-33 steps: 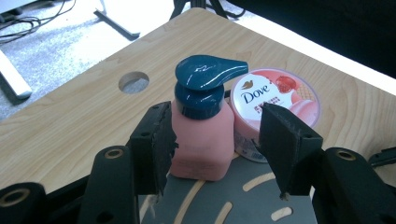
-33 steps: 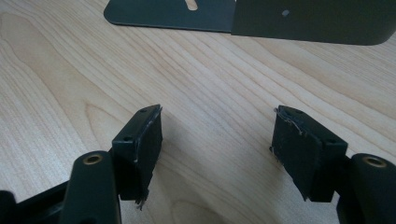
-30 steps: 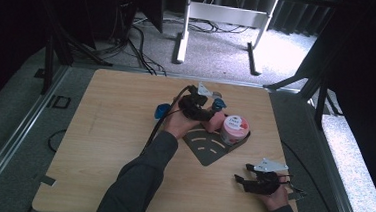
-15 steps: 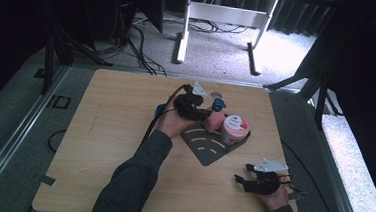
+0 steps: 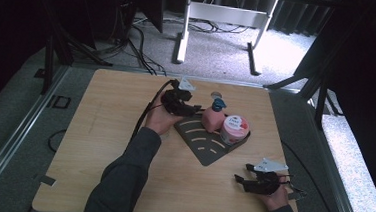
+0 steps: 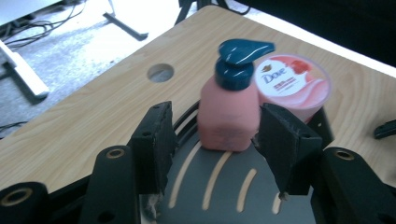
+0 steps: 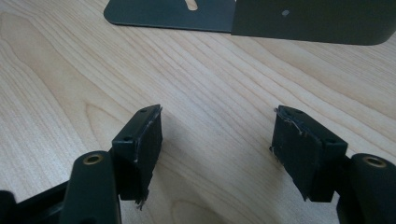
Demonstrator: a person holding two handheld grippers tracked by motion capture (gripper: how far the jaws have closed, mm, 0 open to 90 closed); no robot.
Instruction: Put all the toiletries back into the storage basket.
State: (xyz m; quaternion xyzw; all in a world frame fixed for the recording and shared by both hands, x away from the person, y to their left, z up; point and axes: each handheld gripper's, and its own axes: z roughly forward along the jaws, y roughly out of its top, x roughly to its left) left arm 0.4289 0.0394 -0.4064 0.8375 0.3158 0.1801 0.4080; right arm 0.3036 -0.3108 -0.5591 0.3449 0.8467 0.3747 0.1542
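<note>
The left gripper (image 5: 190,107) has drawn back toward the left of the tabletop (image 5: 99,125) since a second ago, and the pink pump bottle (image 5: 212,116) it was covering now stands in plain sight on the dark tray (image 5: 204,146). Nearest the person, the right gripper (image 5: 245,181) rests low by the near right edge, its fingers (image 7: 140,140) set wide apart over bare wood with nothing between them; it looks parked out of the way, well apart from the tray. Farther in, the left hand (image 5: 159,119) holds its gripper just beside the tray's left edge, pointing at the bottle. Its fingers (image 6: 154,140) stand apart on either side of the bottle's base without, as far as I can tell, touching it, so I judge the bottle freshly let go. The bottle stands upright with its blue pump head on top, just beside a pink tub (image 5: 234,129) with a printed lid, the two grouped at the tray's far corner. Beyond them a round hole (image 5: 216,94) shows in the tabletop
</note>
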